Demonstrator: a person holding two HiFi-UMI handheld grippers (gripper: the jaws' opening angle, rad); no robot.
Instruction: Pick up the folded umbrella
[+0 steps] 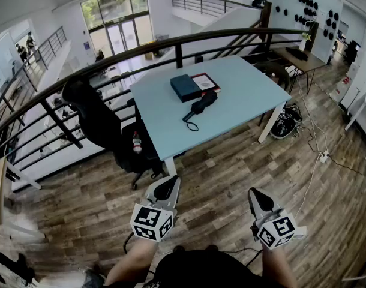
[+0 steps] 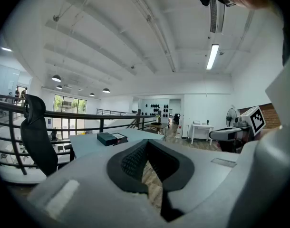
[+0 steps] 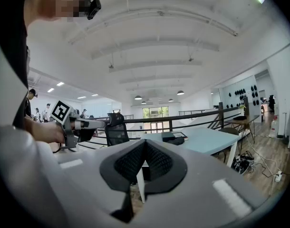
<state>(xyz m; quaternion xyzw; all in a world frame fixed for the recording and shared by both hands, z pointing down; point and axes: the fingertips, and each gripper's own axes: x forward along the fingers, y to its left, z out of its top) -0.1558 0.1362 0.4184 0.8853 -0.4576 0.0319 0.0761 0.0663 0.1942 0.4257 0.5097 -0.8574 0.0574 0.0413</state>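
Folded umbrella (image 1: pixel 202 105) lies on pale blue table (image 1: pixel 246 101); wood-plank floor (image 1: pixel 222 170) below.

Black folded umbrella (image 1: pixel 202 105), pale blue table (image 1: pixel 243 110), dark teal box (image 1: pixel 185 87)

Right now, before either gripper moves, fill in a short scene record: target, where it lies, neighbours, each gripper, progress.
target: folded umbrella, black, lying flat, strap loop towards the near edge
place: light blue table, around its middle
neighbours: dark box and red-edged book, close behind the umbrella
left gripper: shut, empty, over the wooden floor short of the table
right gripper: shut, empty, also short of the table
progress: umbrella not yet picked up
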